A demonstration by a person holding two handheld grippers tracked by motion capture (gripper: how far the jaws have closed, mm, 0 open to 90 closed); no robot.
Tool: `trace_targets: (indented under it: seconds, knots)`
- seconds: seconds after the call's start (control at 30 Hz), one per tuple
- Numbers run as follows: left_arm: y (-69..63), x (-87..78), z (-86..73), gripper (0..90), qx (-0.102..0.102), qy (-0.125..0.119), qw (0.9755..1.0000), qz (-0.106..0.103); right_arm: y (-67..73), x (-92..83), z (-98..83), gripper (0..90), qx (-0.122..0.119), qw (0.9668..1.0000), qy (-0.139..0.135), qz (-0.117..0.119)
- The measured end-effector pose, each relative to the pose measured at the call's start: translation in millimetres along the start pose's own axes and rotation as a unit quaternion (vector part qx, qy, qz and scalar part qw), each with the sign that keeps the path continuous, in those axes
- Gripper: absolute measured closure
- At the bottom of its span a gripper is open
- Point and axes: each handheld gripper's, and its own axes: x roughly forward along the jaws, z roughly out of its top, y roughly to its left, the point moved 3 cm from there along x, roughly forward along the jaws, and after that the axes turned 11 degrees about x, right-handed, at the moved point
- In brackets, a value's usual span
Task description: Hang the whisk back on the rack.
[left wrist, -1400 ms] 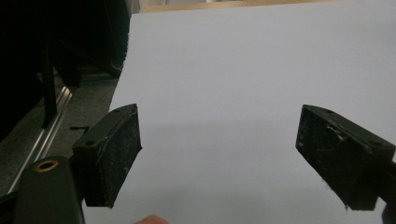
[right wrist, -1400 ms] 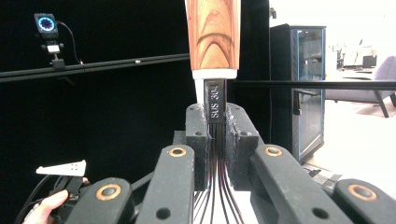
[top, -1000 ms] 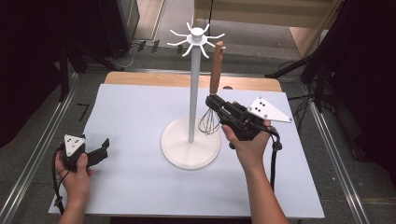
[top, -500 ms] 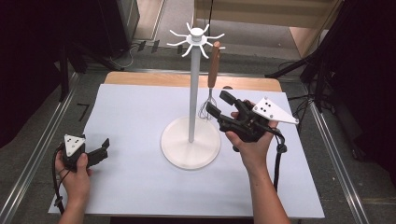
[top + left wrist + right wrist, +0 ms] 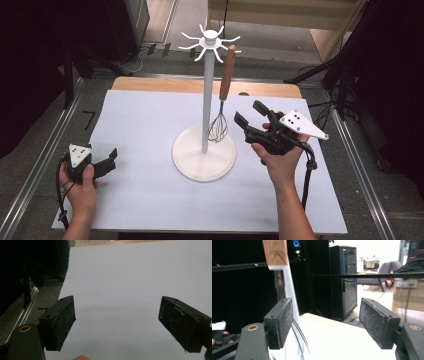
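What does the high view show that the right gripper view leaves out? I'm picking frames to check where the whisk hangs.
High view alone: the white stand's round base, its hook crown, both hands, and the left tongs open over the grey mat. Right gripper view alone: the right tongs' pads close up, and the room behind. Both: the whisk with its wooden handle, the stand's pole, and the right tongs open, nothing between them.

White table cover [image 5: 150,190], wooden tabletop [image 5: 150,85]

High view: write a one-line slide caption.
Whisk hangs on white stand; open right gripper beside it.
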Motion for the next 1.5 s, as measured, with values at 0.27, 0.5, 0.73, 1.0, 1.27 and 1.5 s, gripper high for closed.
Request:
trace_targets:
  seconds: [0.27,0.5,0.73,1.0,1.27,1.5]
  knots:
    - [-0.1,0.0,0.0,14.9,0.0,0.0,1.0,0.0,-15.0,-9.1,-10.1,28.3,-0.003,0.9995,0.01,-0.028]
    - [-0.2,0.1,0.0,14.9,0.0,-0.001,1.0,0.0,-28.6,-20.1,-22.2,28.1,-0.002,0.9984,0.021,-0.052]
    - [-0.4,0.2,0.0,14.9,0.001,0.0,1.0,0.001,-44.4,-32.5,-34.8,27.5,0.005,0.9965,0.029,-0.079]
    - [-0.7,0.2,0.0,14.9,0.002,0.0,1.0,0.001,-58.7,-42.7,-51.9,27.1,0.003,0.9935,0.041,-0.107]
    - [-0.7,0.2,0.0,15.0,0.002,-0.001,1.0,0.001,-73.2,-52.1,-66.7,26.1,0.011,0.9901,0.056,-0.128]
    - [-0.7,0.2,0.0,15.0,0.002,-0.001,1.0,0.001,-87.7,-63.6,-77.9,24.0,0.018,0.9866,0.059,-0.151]
